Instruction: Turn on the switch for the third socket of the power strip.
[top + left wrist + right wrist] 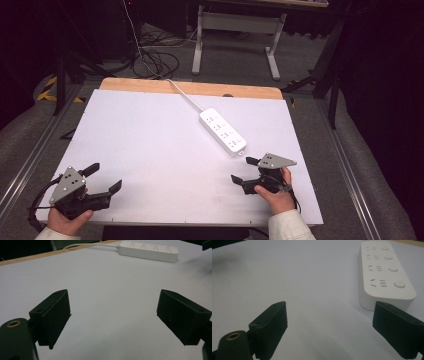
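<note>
One white power strip with four outlet rows is lying on the white table, just beyond the right gripper. Two grippers, right and left gripper, are gaping wide, gripping nothing.

I see a white power strip with pale grey sockets and a white cord at one o'clock on my white table, whose far edge is bare wood. Both grippers' fingers are matte black, their top plates grey.
</note>
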### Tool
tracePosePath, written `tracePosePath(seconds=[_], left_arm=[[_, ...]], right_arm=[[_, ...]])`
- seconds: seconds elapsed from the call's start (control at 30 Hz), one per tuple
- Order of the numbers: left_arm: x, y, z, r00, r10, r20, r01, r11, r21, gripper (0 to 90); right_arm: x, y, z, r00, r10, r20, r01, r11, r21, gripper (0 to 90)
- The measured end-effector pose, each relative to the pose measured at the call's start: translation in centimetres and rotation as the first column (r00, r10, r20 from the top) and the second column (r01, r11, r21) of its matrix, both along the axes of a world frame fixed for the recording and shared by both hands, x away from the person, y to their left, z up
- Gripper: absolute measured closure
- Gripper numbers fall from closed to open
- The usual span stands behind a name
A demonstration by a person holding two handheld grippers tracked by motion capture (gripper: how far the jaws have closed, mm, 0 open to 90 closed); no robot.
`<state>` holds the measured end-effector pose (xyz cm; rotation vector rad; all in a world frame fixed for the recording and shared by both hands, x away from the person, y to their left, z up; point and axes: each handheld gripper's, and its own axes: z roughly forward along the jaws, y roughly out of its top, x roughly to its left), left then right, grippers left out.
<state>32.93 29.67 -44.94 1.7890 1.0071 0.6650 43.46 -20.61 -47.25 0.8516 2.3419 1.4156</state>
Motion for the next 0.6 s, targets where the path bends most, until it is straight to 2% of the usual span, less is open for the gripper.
tracePosePath(seconds=[0.2, 0.3, 0.33, 0.5, 0.6], left_arm=[[0.2, 0.1, -0.2, 1.0000, -0.007, -0.004, 0.007, 0.9999, 0.014, 12.2], [0.3, 0.1, -0.3, 1.0000, -0.008, -0.005, 0.008, 0.9999, 0.010, 12.1], [0.3, 0.1, -0.3, 1.0000, -0.008, -0.004, 0.008, 0.9999, 0.011, 12.1], [0.3, 0.2, -0.4, 0.9999, -0.010, -0.003, 0.010, 0.9999, 0.013, 11.9], [0.3, 0.3, -0.4, 1.0000, -0.009, -0.003, 0.009, 0.9999, 0.012, 11.9]], right_arm=[[-0.4, -0.3, -1.0, 1.0000, 0.000, -0.004, 0.000, 1.0000, -0.001, 12.8], [-0.5, -0.5, -1.8, 1.0000, 0.004, -0.002, -0.004, 0.9996, -0.027, 12.8], [-0.5, -0.6, -2.1, 0.9999, 0.002, -0.017, -0.003, 0.9994, -0.036, 12.7], [-0.8, -0.5, -2.1, 0.9999, -0.016, 0.001, 0.016, 0.9991, -0.039, 14.5], [-1.0, -0.6, -1.8, 0.9992, -0.029, 0.028, 0.030, 0.9990, -0.034, 14.6]])
